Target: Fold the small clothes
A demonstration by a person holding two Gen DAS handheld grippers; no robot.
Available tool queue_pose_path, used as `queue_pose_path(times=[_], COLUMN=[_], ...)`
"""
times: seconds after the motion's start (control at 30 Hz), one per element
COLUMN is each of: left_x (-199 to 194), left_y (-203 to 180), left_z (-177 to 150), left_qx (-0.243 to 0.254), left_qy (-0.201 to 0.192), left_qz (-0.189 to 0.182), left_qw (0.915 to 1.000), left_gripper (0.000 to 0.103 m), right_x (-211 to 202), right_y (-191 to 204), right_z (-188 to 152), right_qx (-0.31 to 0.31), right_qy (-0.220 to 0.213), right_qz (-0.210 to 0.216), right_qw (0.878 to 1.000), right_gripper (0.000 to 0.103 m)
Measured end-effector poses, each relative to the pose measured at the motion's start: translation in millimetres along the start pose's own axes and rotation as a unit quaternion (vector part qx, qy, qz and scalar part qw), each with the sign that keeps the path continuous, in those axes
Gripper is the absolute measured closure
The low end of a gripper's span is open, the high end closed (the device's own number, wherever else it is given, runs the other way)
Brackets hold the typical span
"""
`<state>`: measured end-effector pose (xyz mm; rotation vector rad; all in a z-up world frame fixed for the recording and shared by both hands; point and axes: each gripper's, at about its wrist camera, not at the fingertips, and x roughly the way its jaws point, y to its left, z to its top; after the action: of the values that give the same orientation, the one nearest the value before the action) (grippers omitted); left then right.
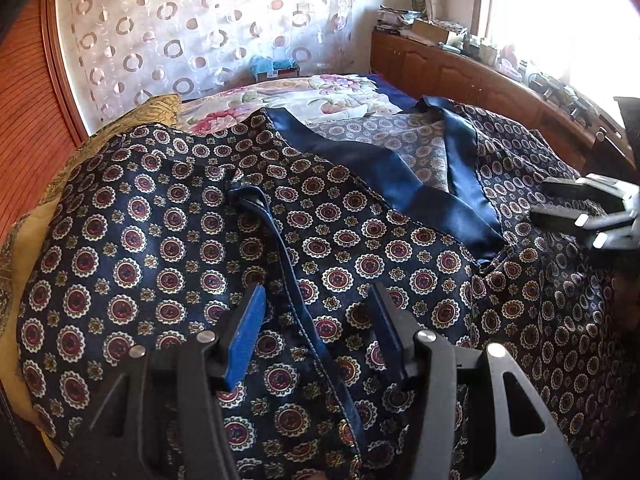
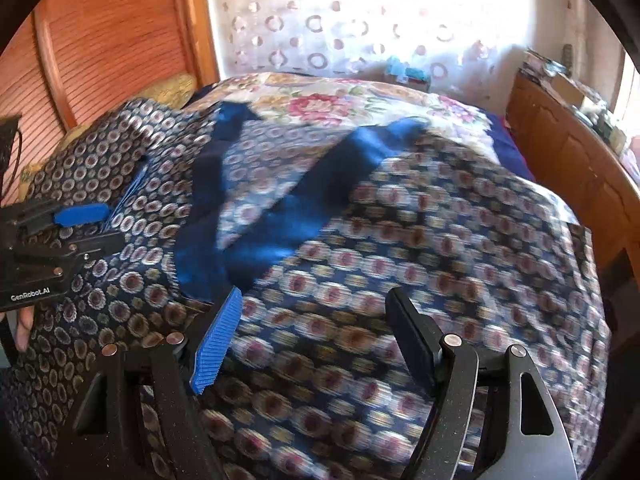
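Observation:
A dark navy satin garment [image 1: 132, 240] with red-and-cream medallions and plain blue lapels [image 1: 384, 176] lies spread over the bed. My left gripper [image 1: 316, 320] hovers just over its left half. It is open, and a blue piped seam [image 1: 288, 264] runs between the fingers without the pads pressing on it. My right gripper [image 2: 316, 320] is open over the blurred right half of the garment [image 2: 440, 248], with nothing between its fingers. Each gripper shows in the other's view: the right gripper [image 1: 560, 208] at the far right edge, the left gripper [image 2: 100, 226] at the left edge.
A floral bedspread [image 1: 320, 96] covers the bed beyond the garment. A yellow pillow [image 1: 160, 108] lies at the far left. A wooden cabinet [image 1: 460, 76] with clutter on top runs along the right. A slatted wooden door [image 2: 120, 40] stands left, and a patterned curtain [image 1: 200, 28] hangs behind.

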<state>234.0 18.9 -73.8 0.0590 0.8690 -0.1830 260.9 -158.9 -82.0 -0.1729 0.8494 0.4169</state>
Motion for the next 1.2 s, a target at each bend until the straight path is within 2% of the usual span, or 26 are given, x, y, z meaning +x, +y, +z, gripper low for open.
queue_pose_path(times=[0.17,0.3,0.43,0.53,0.6,0.73,0.8,1.0,1.17,1.2], left_x=[0,1,1,1,2,3,4,3,4,4], left_y=[-1,1,0,1,0,-2,-5,-9,-11,-11], left_z=[0,1,0,0,0,0,0,1,1,1], left_qx=[0.002,0.002,0.001,0.001,0.004,0.011,0.016,0.019,0.015,0.014], left_qy=[0.001,0.001,0.001,0.001,0.002,0.004,0.007,0.009,0.010,0.010], left_qz=[-0.001,0.002,0.001,-0.001,-0.005,-0.006,-0.013,-0.011,-0.008,-0.007], left_qw=[1.0000,1.0000,1.0000,1.0000,1.0000,0.9999,0.9998,0.9997,0.9998,0.9998], left_gripper=[0.048,0.046,0.046,0.045,0.041,0.037,0.029,0.026,0.024,0.024], right_x=[-41,-73,-89,-90,-89,-91,-93,-99,-99,-101], right_y=[-55,-106,-151,-180,-193,-204,-207,-218,-222,-221], right_z=[-2,-13,-37,-60,-73,-89,-95,-112,-112,-112], right_qx=[0.050,0.094,0.127,0.159,0.181,0.208,0.221,0.251,0.268,0.268], right_qy=[-0.022,-0.035,-0.020,0.005,0.022,0.035,0.035,0.030,0.026,0.025], right_qz=[-0.037,-0.093,-0.143,-0.160,-0.173,-0.168,-0.157,-0.114,-0.072,-0.063], right_qw=[0.998,0.991,0.981,0.974,0.968,0.963,0.962,0.961,0.960,0.961], right_gripper=[0.027,0.027,0.027,0.027,0.028,0.029,0.031,0.036,0.050,0.056])
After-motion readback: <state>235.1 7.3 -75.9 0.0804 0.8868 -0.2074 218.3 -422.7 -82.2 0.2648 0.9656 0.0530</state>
